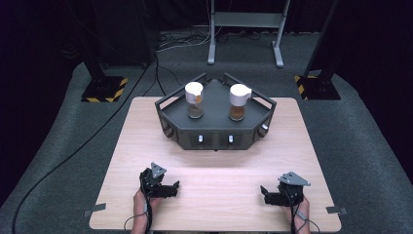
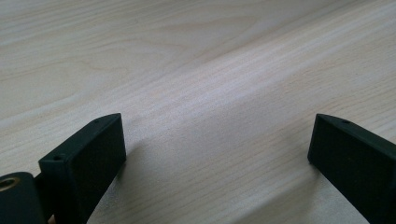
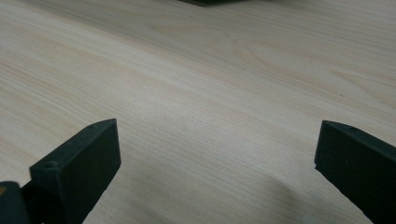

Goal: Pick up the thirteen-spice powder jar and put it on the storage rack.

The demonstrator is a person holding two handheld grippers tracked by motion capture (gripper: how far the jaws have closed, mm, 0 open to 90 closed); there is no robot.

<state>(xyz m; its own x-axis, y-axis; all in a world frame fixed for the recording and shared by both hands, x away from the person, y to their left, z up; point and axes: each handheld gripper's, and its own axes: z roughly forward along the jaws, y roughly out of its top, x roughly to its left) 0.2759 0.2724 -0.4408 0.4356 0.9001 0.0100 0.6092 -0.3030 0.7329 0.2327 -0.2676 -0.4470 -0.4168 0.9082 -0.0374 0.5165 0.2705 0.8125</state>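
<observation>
Two glass jars with white lids stand on a dark angular tray [image 1: 175, 130] at the far middle of the wooden table [image 1: 214, 170]: the left jar [image 1: 194, 99] and the right jar [image 1: 238, 102], both holding brown contents. My left gripper [image 1: 174, 188] rests low over the near left of the table, open, its jaws pointing right. My right gripper [image 1: 264, 192] lies at the near right, open, jaws pointing left. In the left gripper view the gripper [image 2: 217, 140] frames bare wood. The right gripper view has its gripper [image 3: 217, 144] spread wide above bare wood too.
The tray's front face carries small white knobs [image 1: 200, 140]. Grey carpet surrounds the table. Black stands with yellow-striped bases [image 1: 103, 89] sit at the far left and right, and a grey metal frame [image 1: 246, 29] stands behind. A cable [image 1: 73, 151] runs across the floor at left.
</observation>
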